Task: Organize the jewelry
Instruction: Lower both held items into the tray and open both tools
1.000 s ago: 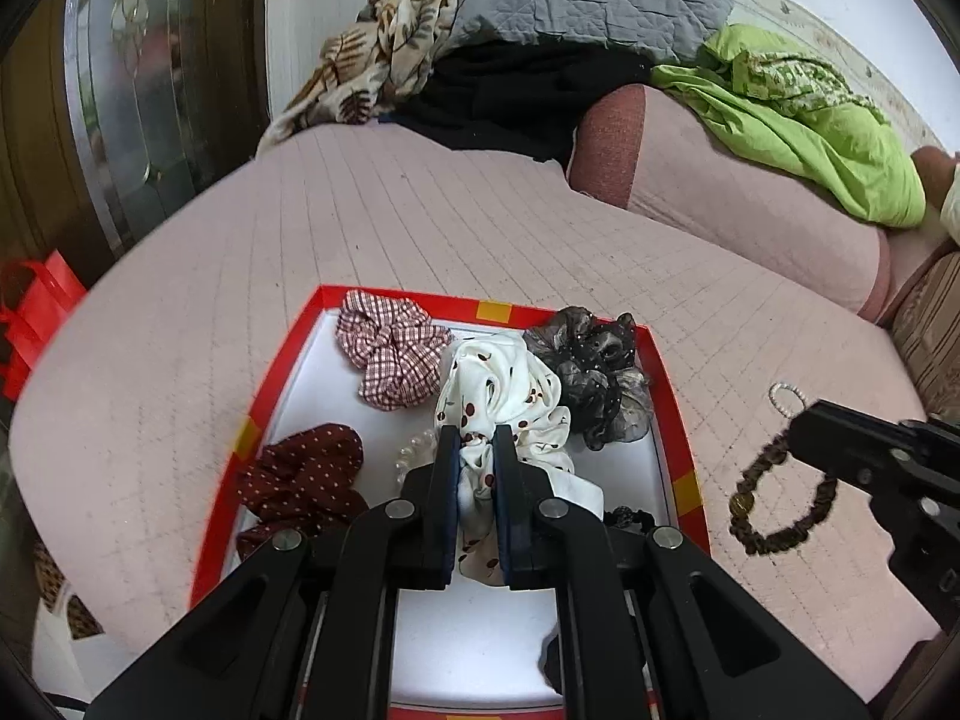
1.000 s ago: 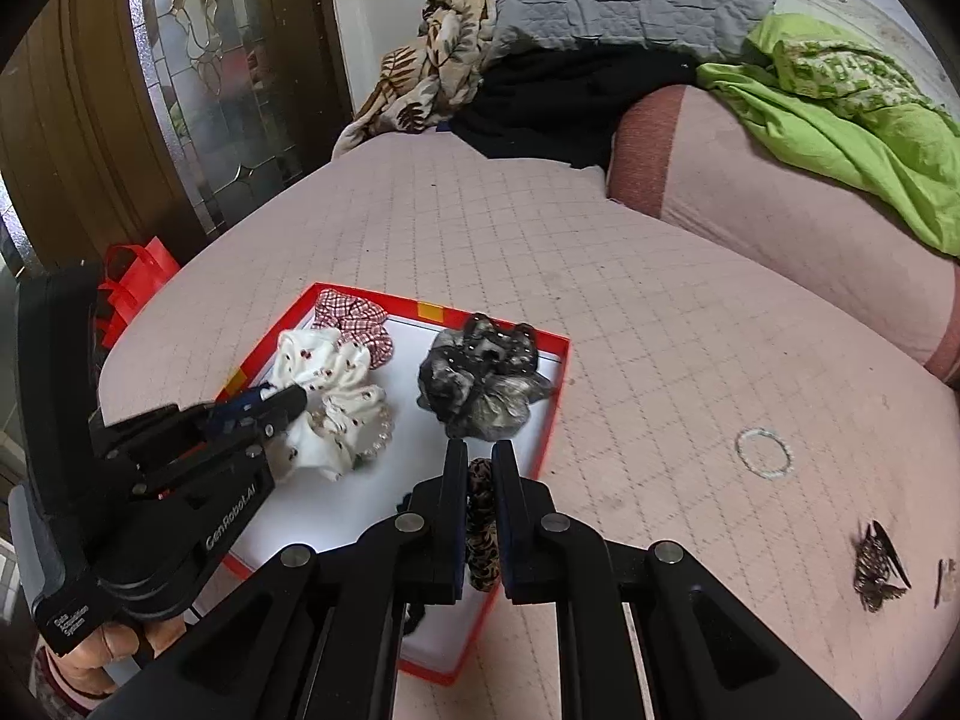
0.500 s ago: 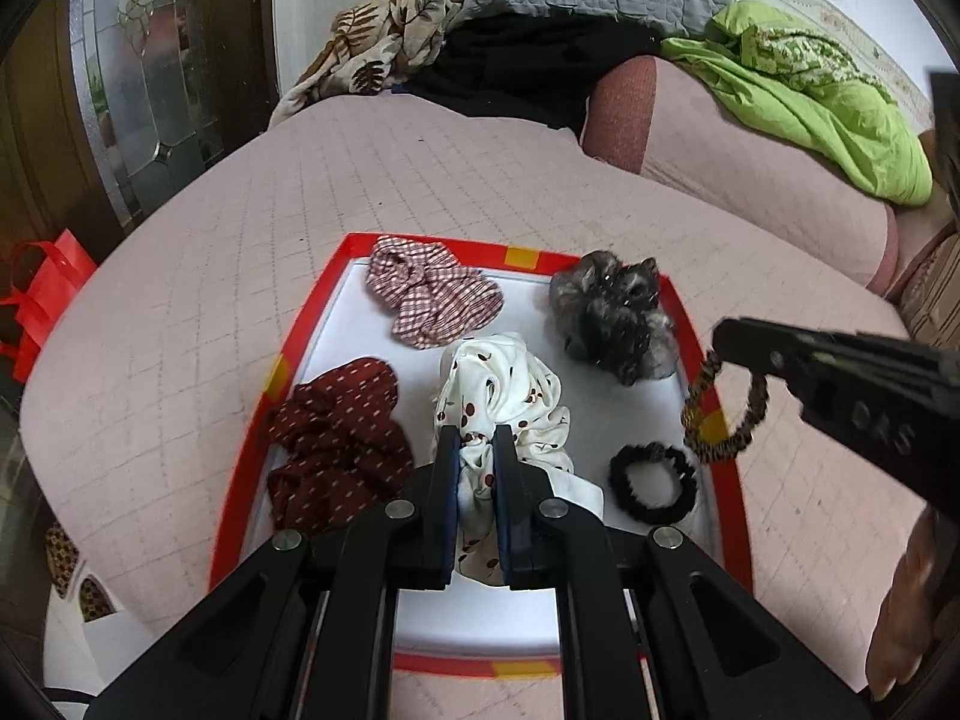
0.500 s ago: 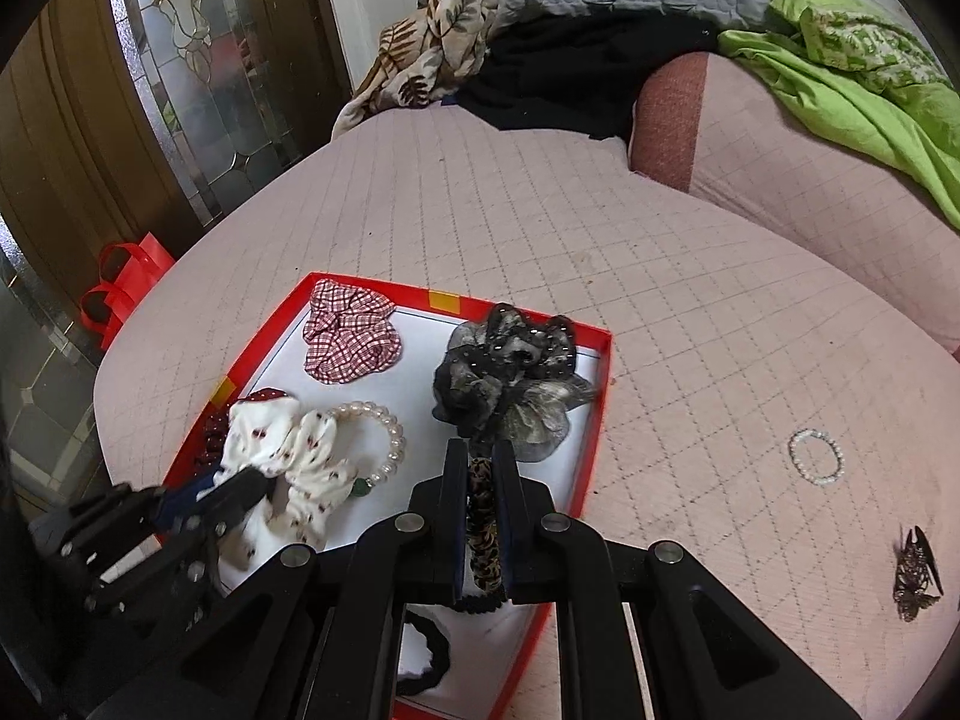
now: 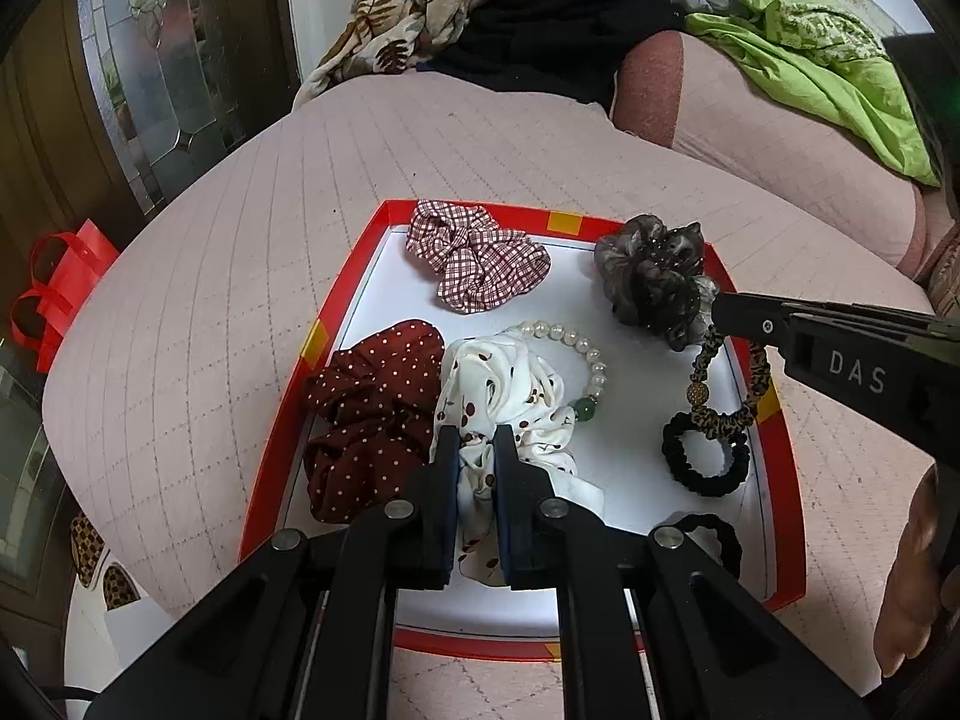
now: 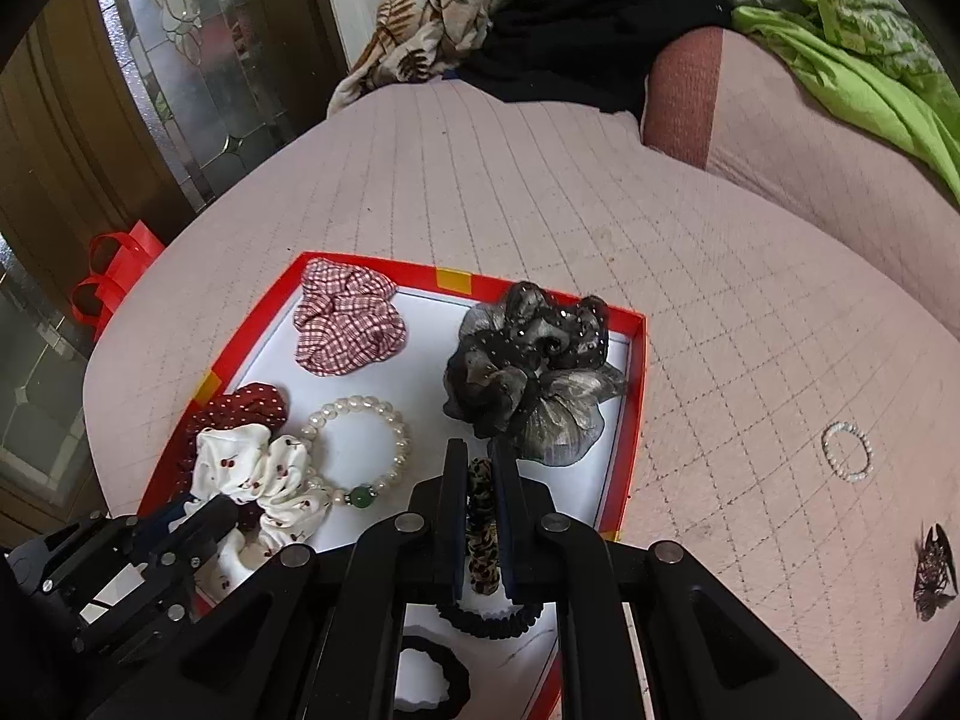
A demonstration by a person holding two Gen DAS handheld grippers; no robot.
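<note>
Landmark: the shallow red-rimmed, white-floored cardboard tray [image 5: 354, 276] on the pink quilted cushion [image 5: 210, 276]. My left gripper [image 5: 475, 438] is clamped on the white cherry-print fabric scrunchie [image 5: 510, 396], which rests on the tray floor at its near-left part. My right gripper [image 6: 480, 456] is pinched on the leopard-print elastic hair band [image 6: 482, 534], which dangles over the tray's near-right part, its lower loop touching a black ribbed hair tie [image 5: 705, 450] there. Inside the tray I log: a red-and-white checked scrunchie [image 5: 477, 264] at the far-left corner, a sheer grey-black sequinned scrunchie [image 5: 654, 285] at the far-right corner, a maroon white-dotted scrunchie [image 5: 366, 414] along the left rim, a pearl bracelet with one green bead [image 6: 360, 450] mid-tray beside the white scrunchie, and a second black hair tie [image 6: 432, 678] at the near edge. Outside, right of the tray on the cushion: a small clear-bead ring [image 6: 847, 451] and a dark hair claw [image 6: 933, 570].
</note>
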